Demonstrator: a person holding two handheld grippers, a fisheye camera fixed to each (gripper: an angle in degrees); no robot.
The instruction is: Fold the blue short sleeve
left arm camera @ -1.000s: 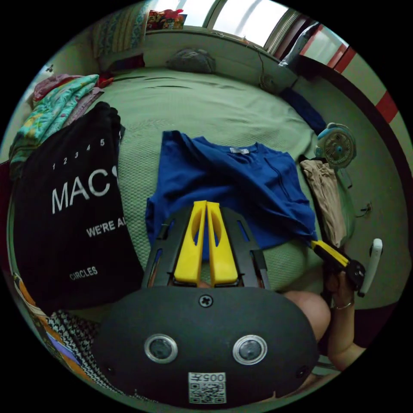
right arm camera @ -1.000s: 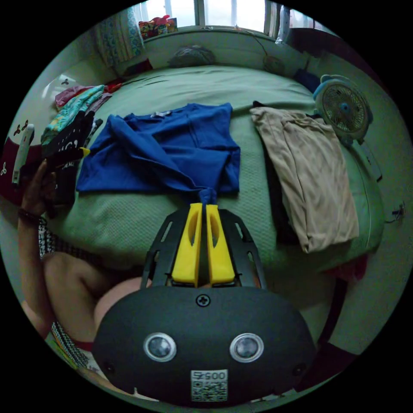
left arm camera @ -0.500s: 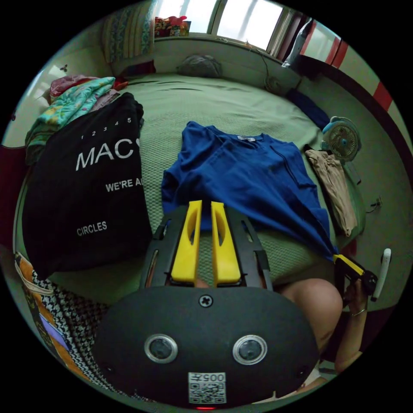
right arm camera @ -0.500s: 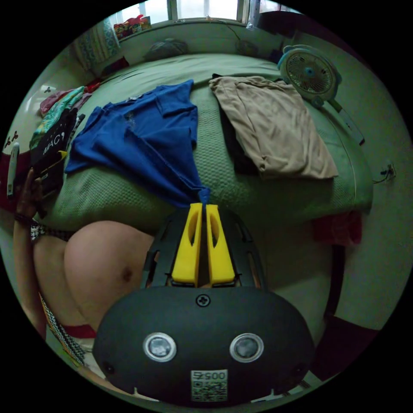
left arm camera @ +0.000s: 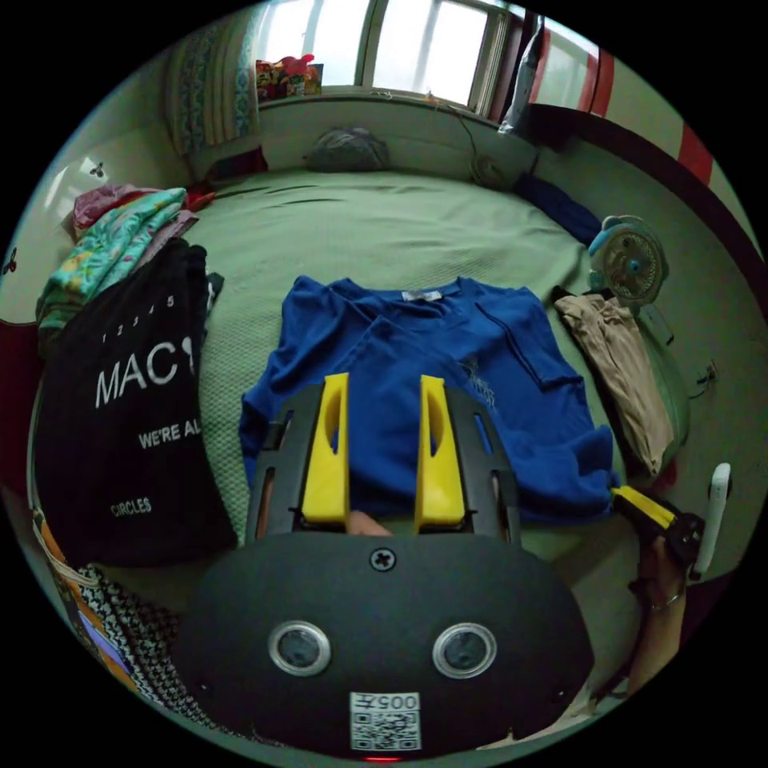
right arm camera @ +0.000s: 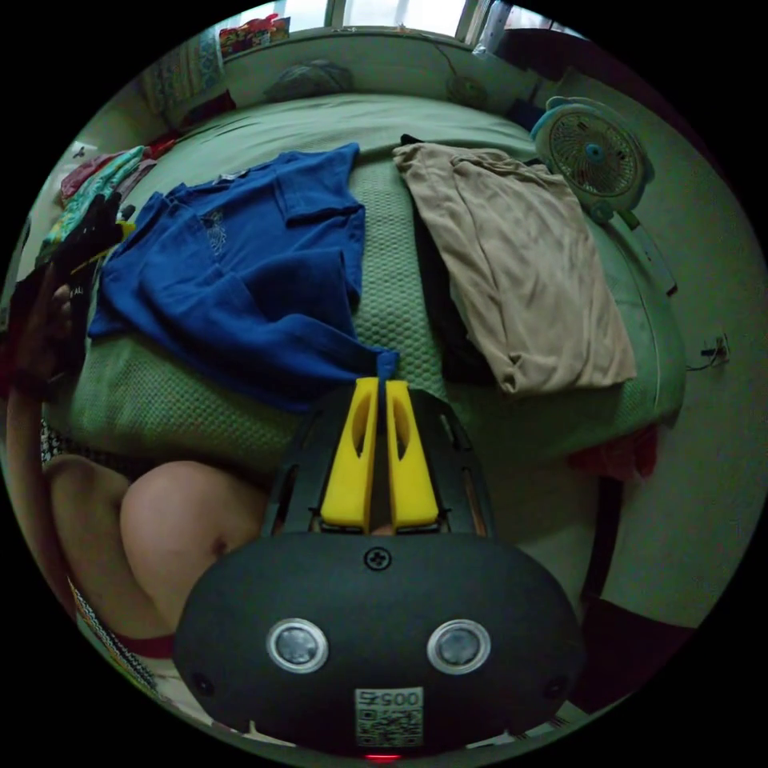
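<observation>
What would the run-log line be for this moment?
left hand-held gripper: open over blue shirt | right hand-held gripper: shut on shirt corner | shirt flat on bed

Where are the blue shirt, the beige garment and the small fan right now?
blue shirt [left arm camera: 448,360]: left gripper view, on its chest.
beige garment [right arm camera: 520,264]: right gripper view, on its flat middle.
small fan [right arm camera: 594,154]: right gripper view, on its round grille.

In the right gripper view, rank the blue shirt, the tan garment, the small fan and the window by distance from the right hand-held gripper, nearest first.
1. Blue shirt: its corner is pinched in the right hand-held gripper, on the near edge of the bed.
2. Tan garment: laid out beside the shirt.
3. Small fan: beyond the tan garment, at the bed's edge.
4. Window: behind the bed.
</observation>
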